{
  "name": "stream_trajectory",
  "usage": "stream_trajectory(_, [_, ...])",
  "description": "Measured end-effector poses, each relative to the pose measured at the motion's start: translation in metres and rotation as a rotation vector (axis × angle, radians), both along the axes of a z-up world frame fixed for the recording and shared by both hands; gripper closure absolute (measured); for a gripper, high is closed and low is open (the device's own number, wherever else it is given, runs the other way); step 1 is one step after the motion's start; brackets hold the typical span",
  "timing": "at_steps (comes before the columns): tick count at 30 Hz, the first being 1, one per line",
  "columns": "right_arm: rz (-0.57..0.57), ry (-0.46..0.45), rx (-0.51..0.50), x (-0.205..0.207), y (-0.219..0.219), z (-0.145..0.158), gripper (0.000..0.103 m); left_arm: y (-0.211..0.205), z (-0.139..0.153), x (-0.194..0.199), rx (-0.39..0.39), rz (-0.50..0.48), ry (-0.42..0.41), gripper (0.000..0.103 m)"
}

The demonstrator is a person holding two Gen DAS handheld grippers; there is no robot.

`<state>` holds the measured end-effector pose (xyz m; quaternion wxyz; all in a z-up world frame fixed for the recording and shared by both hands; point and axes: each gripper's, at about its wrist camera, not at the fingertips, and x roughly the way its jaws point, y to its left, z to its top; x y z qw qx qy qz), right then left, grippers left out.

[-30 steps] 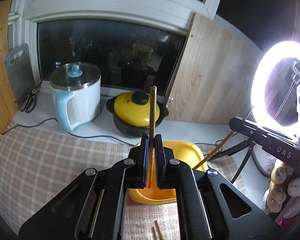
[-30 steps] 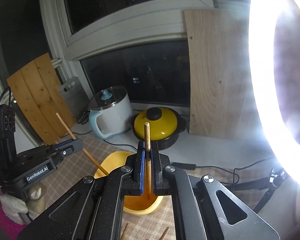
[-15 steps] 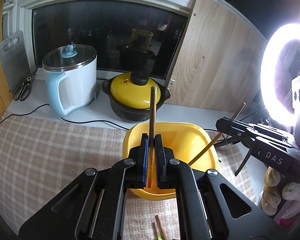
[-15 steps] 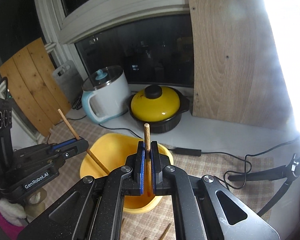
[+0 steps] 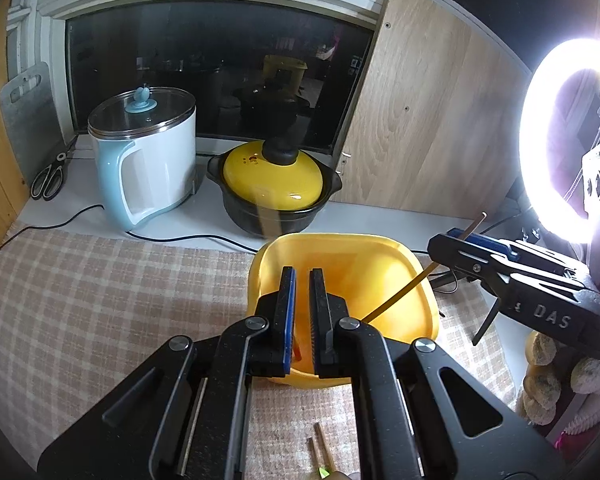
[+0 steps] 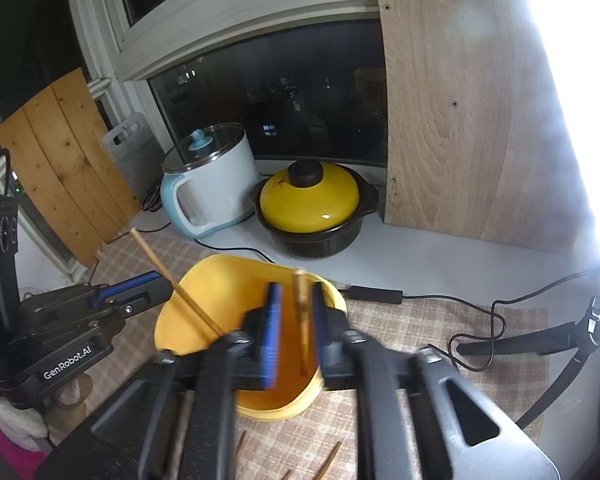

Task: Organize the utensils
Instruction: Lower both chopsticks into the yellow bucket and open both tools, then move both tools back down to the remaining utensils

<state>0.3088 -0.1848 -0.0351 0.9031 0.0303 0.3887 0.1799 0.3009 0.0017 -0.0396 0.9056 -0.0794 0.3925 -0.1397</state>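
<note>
- The left gripper (image 6: 168,286) is clamping a chopstick (image 6: 152,256) — it is slanting down, lower end inside the yellow bowl (image 6: 228,258).
- The right gripper (image 6: 296,292) is hanging over the bowl, jaws opening; a second chopstick (image 6: 301,320) is standing blurred between them, tip inside the bowl.
- The bowl is sitting on the checked cloth (image 6: 420,320) — two loose chopsticks (image 5: 320,448) are lying beside it.
</note>
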Motion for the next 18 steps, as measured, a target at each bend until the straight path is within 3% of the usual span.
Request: stream_trajectory(18, [-0.006,-0.076,0.025,-0.047,-0.017,0.032,0.070,0.017,0.030,-0.042,-0.019,0.020,-0.062,0.099])
